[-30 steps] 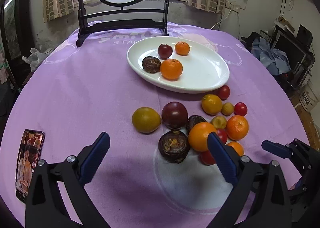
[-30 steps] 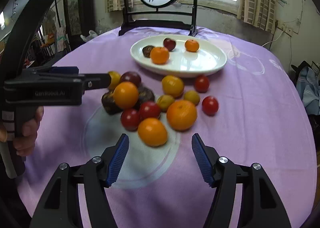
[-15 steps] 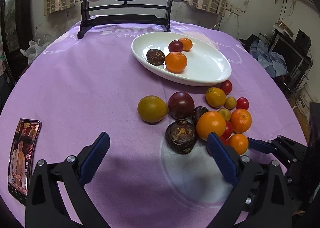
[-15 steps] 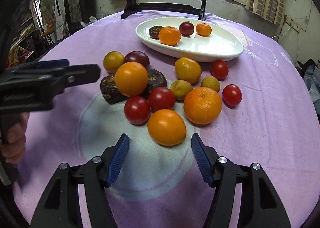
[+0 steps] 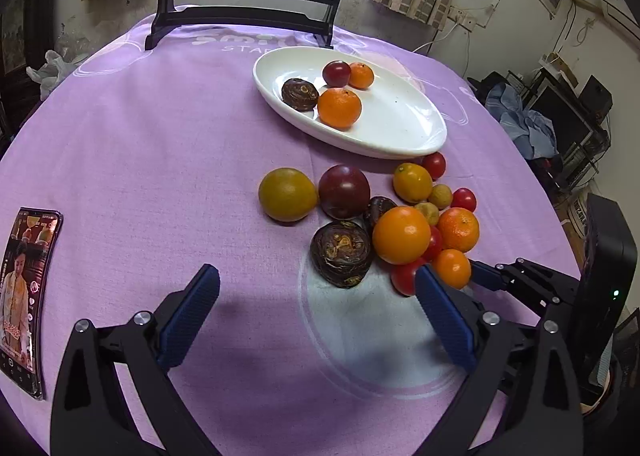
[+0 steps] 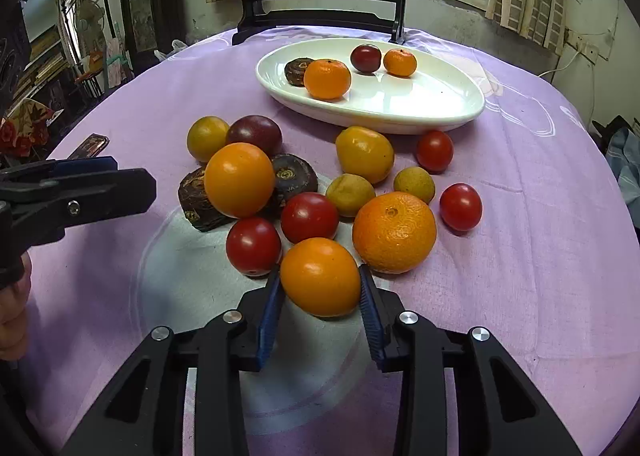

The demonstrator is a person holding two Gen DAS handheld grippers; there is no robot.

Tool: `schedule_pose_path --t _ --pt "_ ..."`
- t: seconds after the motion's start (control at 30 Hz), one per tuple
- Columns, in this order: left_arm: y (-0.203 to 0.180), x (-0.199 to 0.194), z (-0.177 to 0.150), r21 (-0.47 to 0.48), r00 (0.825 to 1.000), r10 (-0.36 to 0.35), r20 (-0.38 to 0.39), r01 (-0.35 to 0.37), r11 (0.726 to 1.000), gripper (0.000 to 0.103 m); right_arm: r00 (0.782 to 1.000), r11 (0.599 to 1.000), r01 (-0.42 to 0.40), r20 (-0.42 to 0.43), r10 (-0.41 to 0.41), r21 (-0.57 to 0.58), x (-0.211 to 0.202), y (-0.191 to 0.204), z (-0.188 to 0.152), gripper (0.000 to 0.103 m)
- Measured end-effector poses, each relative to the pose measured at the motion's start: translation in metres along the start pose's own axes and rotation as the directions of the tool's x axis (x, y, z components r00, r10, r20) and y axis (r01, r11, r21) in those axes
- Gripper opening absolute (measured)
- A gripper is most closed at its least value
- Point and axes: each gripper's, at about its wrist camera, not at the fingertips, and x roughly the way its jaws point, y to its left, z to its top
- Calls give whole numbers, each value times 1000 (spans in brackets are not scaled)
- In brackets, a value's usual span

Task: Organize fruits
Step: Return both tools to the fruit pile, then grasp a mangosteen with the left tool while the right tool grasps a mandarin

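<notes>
My right gripper (image 6: pixel 320 288) is shut on a small orange fruit (image 6: pixel 320 276) at the near edge of a pile of loose fruit on the purple tablecloth; the fruit also shows in the left wrist view (image 5: pixel 452 267). Around it lie red tomatoes (image 6: pixel 253 245), a large orange (image 6: pixel 394 231), another orange fruit (image 6: pixel 239 178), dark brown fruits (image 6: pixel 196 200) and yellow ones (image 6: pixel 364 153). A white oval plate (image 6: pixel 440 104) behind holds two oranges, a dark red fruit and a brown fruit. My left gripper (image 5: pixel 316 296) is open and empty, hovering before the pile.
A phone (image 5: pixel 20 288) with a lit screen lies at the left table edge. A black wooden stand (image 6: pixel 320 16) with a round painted screen stands behind the plate. Clutter and furniture surround the round table.
My right gripper moved forward to the nearest orange fruit and closed on it. My left gripper shifted a little closer, staying open.
</notes>
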Motion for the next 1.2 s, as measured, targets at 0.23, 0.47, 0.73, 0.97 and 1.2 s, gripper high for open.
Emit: schedule_pose_path --t 0.23,0.47,0.73,0.97,1.2 --pt "1 -1 0 1 1000 17 9 -17 1000 96 999 1000 -3 40 2 27 -13 -5 -1 37" --pt "-2 0 -1 33 998 49 35 -50 998 96 995 996 -4 97 -5 88 -36 -18 -9 37" --pt "-19 0 -13 90 1000 13 15 -14 996 96 991 992 -24 133 7 123 -57 -31 -25 37" --pt "-26 10 -22 153 998 54 -17 -51 987 80 986 991 -52 162 32 122 -67 -34 -32 37" --pt "-23 38 -14 173 992 104 -76 -89 981 71 984 989 -77 168 55 125 -68 -36 -35 37"
